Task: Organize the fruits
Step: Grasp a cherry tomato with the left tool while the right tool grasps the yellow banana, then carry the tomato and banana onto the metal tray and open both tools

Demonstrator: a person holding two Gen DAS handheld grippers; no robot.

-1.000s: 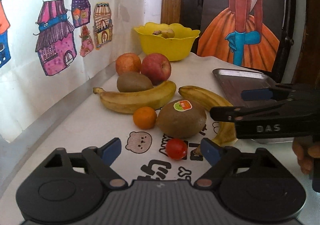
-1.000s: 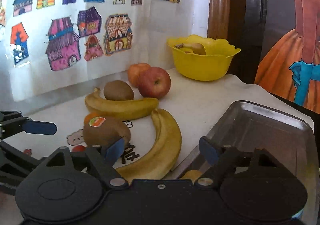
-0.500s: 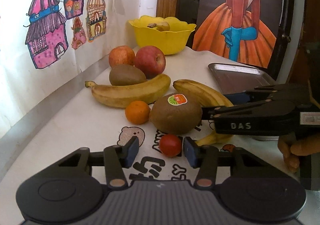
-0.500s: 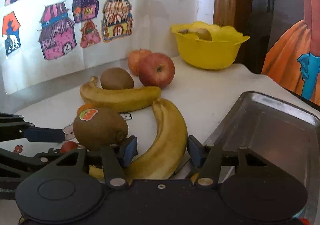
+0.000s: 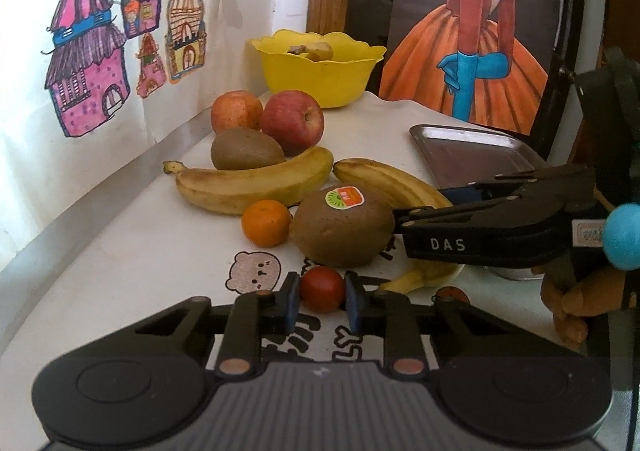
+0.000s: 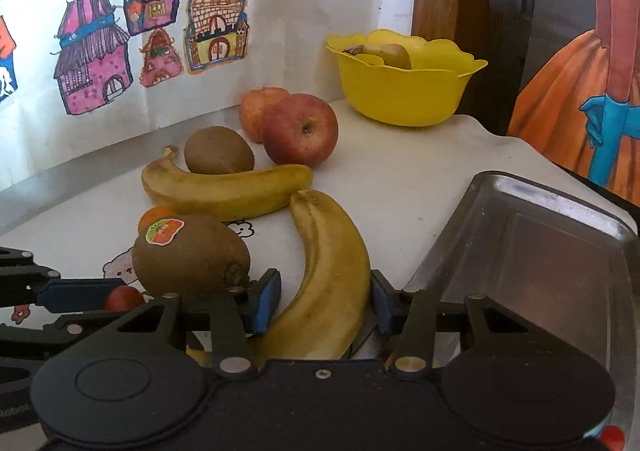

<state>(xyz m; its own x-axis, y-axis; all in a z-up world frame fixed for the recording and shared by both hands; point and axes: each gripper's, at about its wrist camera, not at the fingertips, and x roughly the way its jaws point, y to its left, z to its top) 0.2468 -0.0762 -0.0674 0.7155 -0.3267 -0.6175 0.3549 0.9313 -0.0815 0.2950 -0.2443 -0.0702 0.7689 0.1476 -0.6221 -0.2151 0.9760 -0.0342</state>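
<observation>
The near banana [image 6: 328, 275] goes under the right gripper [image 6: 322, 301], so its lower end is hidden. The steel tray [image 6: 532, 235], beside that gripper, is cut by the edge.

Between my left gripper's [image 5: 322, 305] pads sits the tomato [image 5: 322, 288]. Just ahead of it lies a kiwi [image 5: 342, 226], with the mandarin [image 5: 266, 222] at that kiwi's left. My right gripper [image 6: 324, 305] straddles a banana [image 6: 328, 275], its jaws closing; the same kiwi [image 6: 190, 255] is to its left, the tray [image 6: 540, 251] to its right. Farther ahead lies a second banana [image 6: 224, 189], behind it another kiwi [image 6: 218, 151] and two apples [image 6: 300, 129]. The bowl [image 6: 404, 91] stands farthest back, with something in it.
</observation>
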